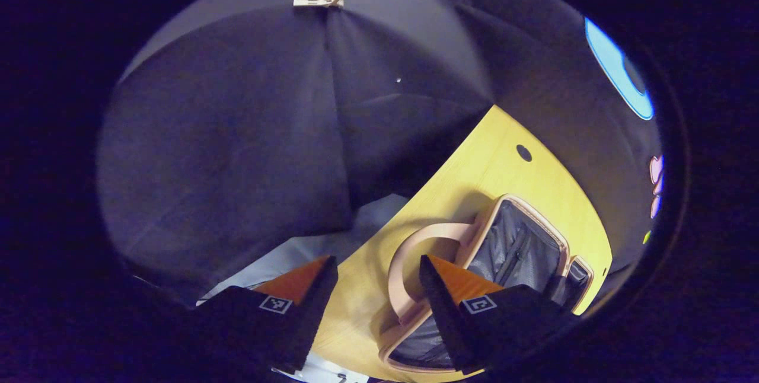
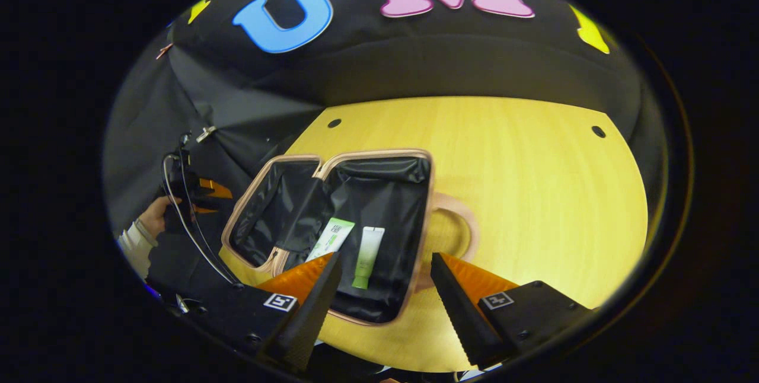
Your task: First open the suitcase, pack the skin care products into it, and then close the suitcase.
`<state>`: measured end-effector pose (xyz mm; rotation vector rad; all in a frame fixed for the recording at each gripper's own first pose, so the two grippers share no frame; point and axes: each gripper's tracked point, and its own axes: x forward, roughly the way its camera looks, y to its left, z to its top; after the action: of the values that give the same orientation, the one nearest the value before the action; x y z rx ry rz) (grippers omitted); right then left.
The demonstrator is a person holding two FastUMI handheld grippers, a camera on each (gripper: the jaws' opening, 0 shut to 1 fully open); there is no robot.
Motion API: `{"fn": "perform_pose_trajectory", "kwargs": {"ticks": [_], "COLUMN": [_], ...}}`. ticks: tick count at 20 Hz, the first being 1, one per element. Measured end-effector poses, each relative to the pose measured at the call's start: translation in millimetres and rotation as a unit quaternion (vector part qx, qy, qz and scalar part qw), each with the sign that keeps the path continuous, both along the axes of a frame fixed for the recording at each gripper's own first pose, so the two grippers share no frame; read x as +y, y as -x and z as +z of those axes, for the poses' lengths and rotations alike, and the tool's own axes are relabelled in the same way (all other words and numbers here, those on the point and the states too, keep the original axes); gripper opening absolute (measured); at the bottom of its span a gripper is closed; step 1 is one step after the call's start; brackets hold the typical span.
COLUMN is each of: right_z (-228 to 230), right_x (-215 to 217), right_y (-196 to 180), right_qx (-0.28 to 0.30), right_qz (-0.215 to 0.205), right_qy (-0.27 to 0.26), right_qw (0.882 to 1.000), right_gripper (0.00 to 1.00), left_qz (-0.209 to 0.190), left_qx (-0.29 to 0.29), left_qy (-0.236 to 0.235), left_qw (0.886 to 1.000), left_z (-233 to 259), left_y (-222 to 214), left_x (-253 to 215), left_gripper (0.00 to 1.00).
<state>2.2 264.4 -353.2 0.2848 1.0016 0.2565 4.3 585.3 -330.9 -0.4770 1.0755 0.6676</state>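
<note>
A small pink suitcase (image 2: 409,160) lies open on the yellow table (image 2: 533,193), its dark lining showing. Two skin care items rest in its larger half: a white and green box (image 2: 331,238) and a pale green tube (image 2: 367,255). My right gripper (image 2: 385,288) hovers open above the near edge of the case, nothing between its fingers. My left gripper (image 1: 376,294) is open too, over the table edge beside the suitcase (image 1: 522,246) and its pink handle (image 1: 415,252). In the right gripper view, the left gripper (image 2: 204,193) appears at far left, held by a hand (image 2: 155,214).
The table's left edge (image 1: 379,229) drops off to a pale floor (image 1: 308,246). Small dark holes (image 2: 598,131) mark the tabletop's far corners. Black cloth walls enclose the booth. A cable (image 2: 190,223) hangs by the hand at left.
</note>
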Motion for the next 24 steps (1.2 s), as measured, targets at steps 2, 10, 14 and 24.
{"fn": "perform_pose_trajectory", "kwargs": {"ticks": [2, 10, 14, 24], "right_z": [2.4, 8.3, 25.3, 86.4], "right_x": [-17.1, -39.2, -30.8, -55.2], "right_y": [4.4, 30.5, 27.2, 30.3], "right_qx": [0.003, 0.003, -0.028, -0.127], "right_qz": [-0.02, -0.035, -0.017, 0.019], "right_qy": [0.009, 0.031, 0.021, -0.002], "right_qw": [1.0, 0.999, 0.999, 0.992], "right_gripper": [0.96, 0.96, 0.96, 0.96], "left_qz": [-0.003, -0.076, -0.114, -0.282], "left_qx": [0.031, 0.043, -0.02, -0.165], "left_qy": [0.02, 0.006, 0.004, -0.025], "left_qw": [0.999, 0.996, 0.993, 0.945], "left_z": [-22.8, -37.0, 18.5, 220.9], "left_y": [1.2, -18.2, -29.9, -56.6], "left_x": [-3.8, -20.2, -38.8, -202.2], "left_gripper": [0.91, 0.19, 0.12, 0.07]}}
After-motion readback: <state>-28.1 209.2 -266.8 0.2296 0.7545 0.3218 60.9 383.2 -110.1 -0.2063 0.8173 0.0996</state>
